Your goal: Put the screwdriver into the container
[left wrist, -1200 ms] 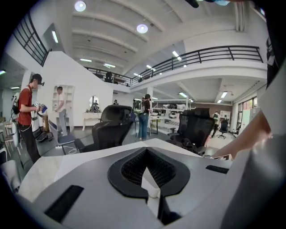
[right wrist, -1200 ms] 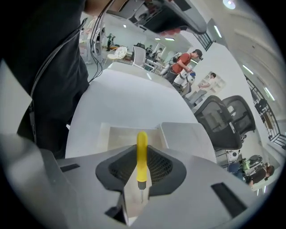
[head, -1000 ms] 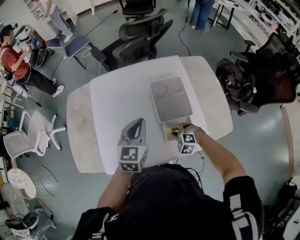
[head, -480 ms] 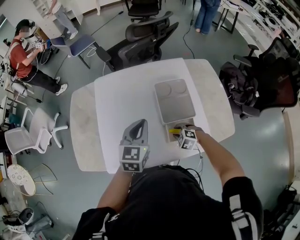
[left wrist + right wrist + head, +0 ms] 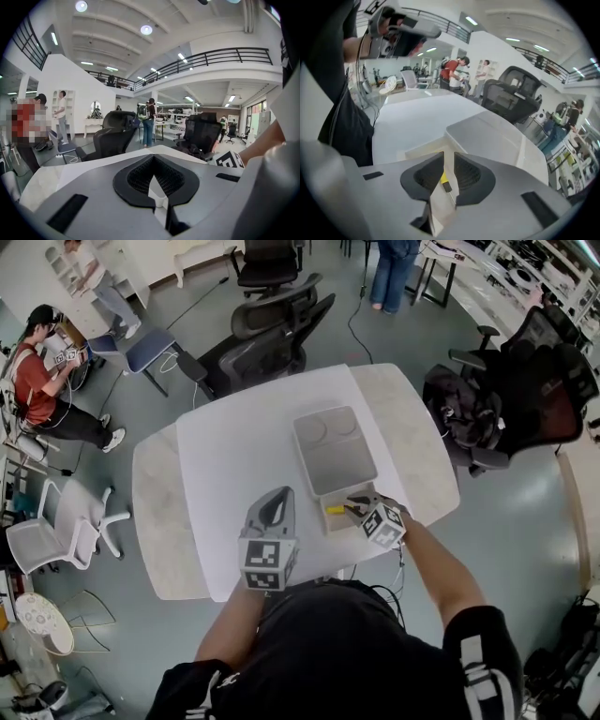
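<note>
A yellow-handled screwdriver [image 5: 335,510] lies in the small open compartment at the near end of the grey container [image 5: 309,465] on the white table [image 5: 234,456]. My right gripper [image 5: 360,508] hovers at that compartment's right side. Its jaws stand slightly apart and are closing; the screwdriver [image 5: 443,178] shows through the gap, lying below them, and the pads do not press on it. The container's larger part [image 5: 497,136] stretches beyond. My left gripper [image 5: 275,498] is held over the table's near edge, left of the container, shut and empty, pointing across the room [image 5: 152,161].
Black office chairs [image 5: 272,324] stand beyond the table and another with a dark bag [image 5: 478,418] to its right. A white chair [image 5: 66,521] is at the left. A seated person [image 5: 37,362] and standing people are farther off. The table's left half is bare.
The yellow handle was at my right gripper's jaws; now it lies apart from them in the compartment, and the right gripper has drawn slightly back to the right. The left gripper has hardly moved.
</note>
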{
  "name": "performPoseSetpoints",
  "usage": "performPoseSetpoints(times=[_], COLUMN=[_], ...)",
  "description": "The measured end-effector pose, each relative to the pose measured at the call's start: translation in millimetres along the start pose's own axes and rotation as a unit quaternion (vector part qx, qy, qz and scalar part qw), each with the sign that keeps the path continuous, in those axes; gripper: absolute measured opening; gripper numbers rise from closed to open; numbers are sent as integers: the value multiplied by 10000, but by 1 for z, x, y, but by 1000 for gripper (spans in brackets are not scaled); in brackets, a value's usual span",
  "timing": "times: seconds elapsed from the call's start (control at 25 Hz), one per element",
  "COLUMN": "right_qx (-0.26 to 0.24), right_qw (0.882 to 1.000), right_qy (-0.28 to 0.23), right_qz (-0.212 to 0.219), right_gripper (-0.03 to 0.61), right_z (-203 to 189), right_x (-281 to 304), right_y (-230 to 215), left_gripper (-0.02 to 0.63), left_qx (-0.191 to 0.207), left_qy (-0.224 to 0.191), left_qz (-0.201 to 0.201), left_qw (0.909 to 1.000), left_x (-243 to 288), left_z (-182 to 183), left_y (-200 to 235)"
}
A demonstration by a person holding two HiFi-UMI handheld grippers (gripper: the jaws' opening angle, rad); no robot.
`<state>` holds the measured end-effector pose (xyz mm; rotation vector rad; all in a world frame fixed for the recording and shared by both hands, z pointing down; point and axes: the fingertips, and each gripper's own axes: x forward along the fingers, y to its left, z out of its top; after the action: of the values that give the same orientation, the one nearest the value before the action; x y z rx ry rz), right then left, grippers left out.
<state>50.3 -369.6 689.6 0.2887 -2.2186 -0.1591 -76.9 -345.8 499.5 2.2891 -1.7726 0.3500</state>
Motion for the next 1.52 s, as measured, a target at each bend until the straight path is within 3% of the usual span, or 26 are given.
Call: performPoseSetpoints(times=[0.12,0.28,0.48,0.68,0.88,0.96,1.08,1.52], right_qx=[696,1666,2466,2288,2614,2596,2732,2671], right_qw=[9942,9680,9132,8734,8057,7894,7834,7844], right_qy=[-624,-1463,-2258,-2556,-2848,-2985,-2984,-2932], right_qz=[-529,-1180,-2328,-3457,-4488,-4694,-4718,-4768], right_gripper=[31,12,12,11,11,11,11,11], right_z=[17,36,47,57,65,65,62,71], right_x=[-30,-79,-148,-208,-265,-275,-272,-261], right_y=[-20,-45,-83,-106,-117,-116,-114,-114], left_gripper=[6,6,6,6,6,6,6,6], left_qx=[52,114,283,163,75,100,173,265], left_qy=[-29,-157,-402,-451,-512,-555,-599,-672], left_qz=[-110,-233,-435,-721,-995,-1064,-1122,-1203], left_qw=[9999,9995,9978,9962,9937,9927,9917,9901], left_x=[9,20,31,45,54,57,63,68], left_z=[3,13,33,46,59,64,68,73], left_y=[-6,-17,-33,-46,-58,-62,-65,-58])
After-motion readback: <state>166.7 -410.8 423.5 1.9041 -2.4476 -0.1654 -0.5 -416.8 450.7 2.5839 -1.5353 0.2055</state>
